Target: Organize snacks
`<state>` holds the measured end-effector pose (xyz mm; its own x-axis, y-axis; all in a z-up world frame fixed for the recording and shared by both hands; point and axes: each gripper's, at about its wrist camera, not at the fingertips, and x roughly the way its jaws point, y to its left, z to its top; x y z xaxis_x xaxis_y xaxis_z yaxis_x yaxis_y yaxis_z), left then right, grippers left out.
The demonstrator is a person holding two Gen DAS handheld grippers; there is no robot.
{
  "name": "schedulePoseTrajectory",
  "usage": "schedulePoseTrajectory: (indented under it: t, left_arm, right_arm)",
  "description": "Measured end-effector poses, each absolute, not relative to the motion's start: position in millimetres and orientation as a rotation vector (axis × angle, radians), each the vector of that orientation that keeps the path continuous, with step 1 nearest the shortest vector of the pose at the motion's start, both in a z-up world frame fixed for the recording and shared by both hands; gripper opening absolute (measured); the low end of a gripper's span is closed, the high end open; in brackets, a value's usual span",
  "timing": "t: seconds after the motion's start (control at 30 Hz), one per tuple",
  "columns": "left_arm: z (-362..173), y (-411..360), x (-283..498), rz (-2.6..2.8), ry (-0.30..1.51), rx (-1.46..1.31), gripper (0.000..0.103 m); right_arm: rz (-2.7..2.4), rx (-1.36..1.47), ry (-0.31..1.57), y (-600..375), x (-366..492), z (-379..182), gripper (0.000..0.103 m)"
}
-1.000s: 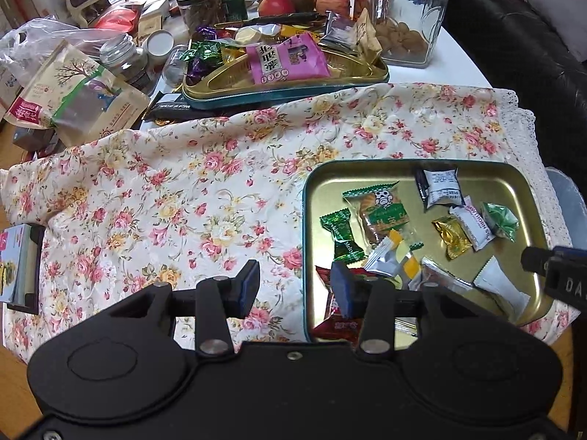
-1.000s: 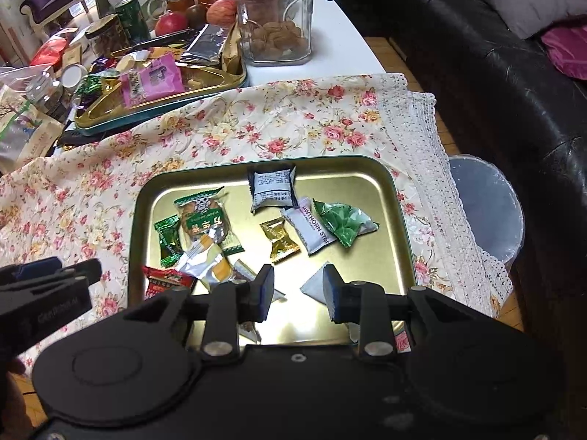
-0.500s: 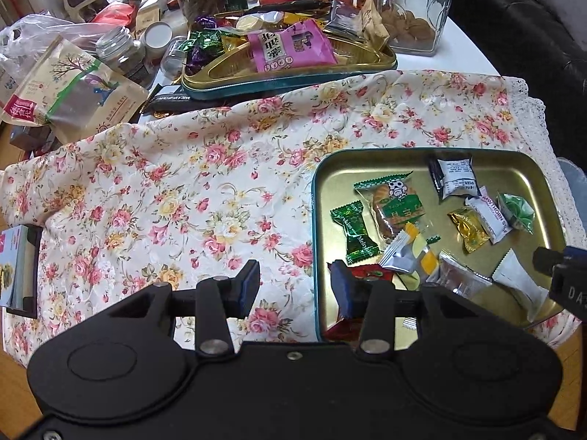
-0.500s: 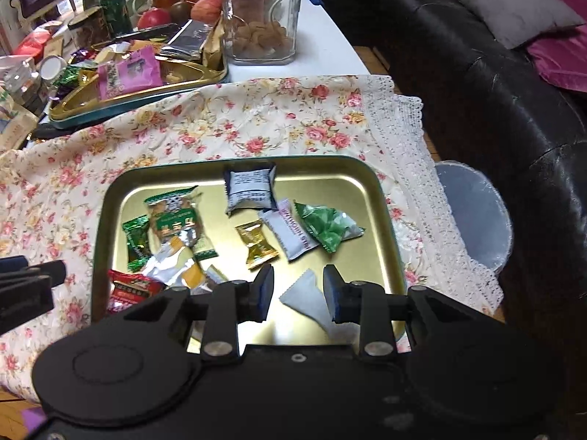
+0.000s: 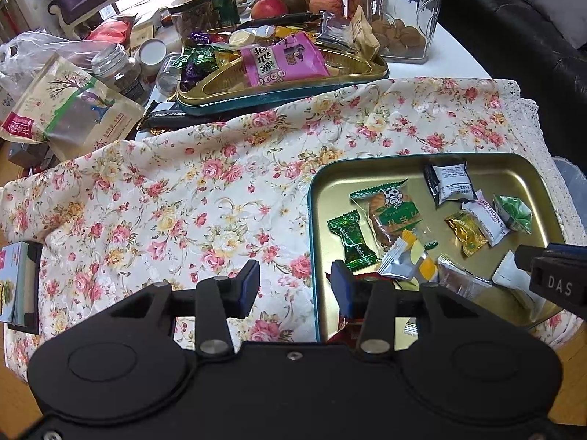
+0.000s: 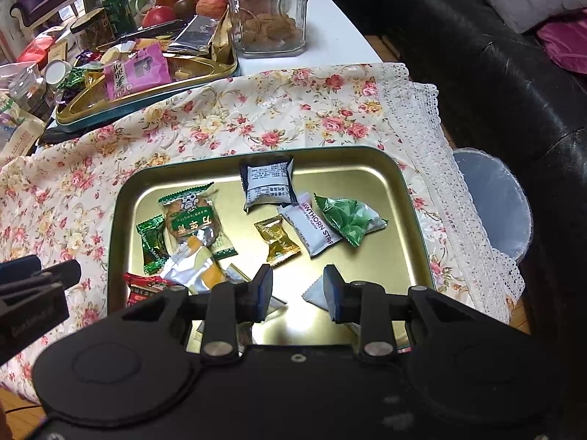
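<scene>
- Mostly, the snacks lay loose in the gold tray [image 6: 411, 198] in the middle of the right wrist view: a gold candy [image 6: 277, 236], a green packet [image 6: 348, 220], a white strip [image 6: 313, 225] and a white packet [image 6: 317, 295] low in the frame.
- Probably they were light, thin and crinkly, so they could slide on the smooth metal. A pinch across the flat middle looked best.
- The right gripper [image 6: 298, 288] was spread apart, holding nothing, just above the white packet.
- The left gripper [image 5: 295, 286] was also spread apart and empty, over the tray's left rim.
- The tray sat on a soft flowered cloth [image 5: 165, 201]. A second tray [image 5: 279, 88], a glass jar [image 5: 400, 11] and a black sofa [image 6: 495, 66] filled the upper part.
</scene>
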<state>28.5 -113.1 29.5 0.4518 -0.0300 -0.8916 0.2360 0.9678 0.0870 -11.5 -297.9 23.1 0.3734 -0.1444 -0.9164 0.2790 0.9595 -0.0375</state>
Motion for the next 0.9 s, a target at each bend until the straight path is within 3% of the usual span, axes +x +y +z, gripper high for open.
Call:
schedulePoseTrajectory:
  t: [0.9]
  left_arm:
    - [21.7,-112.2,30.7,-0.145,1.105,0.232,0.052]
  right_arm:
    - [-0.276,0.14,1.165,-298.6,-8.9,21.4,0.031]
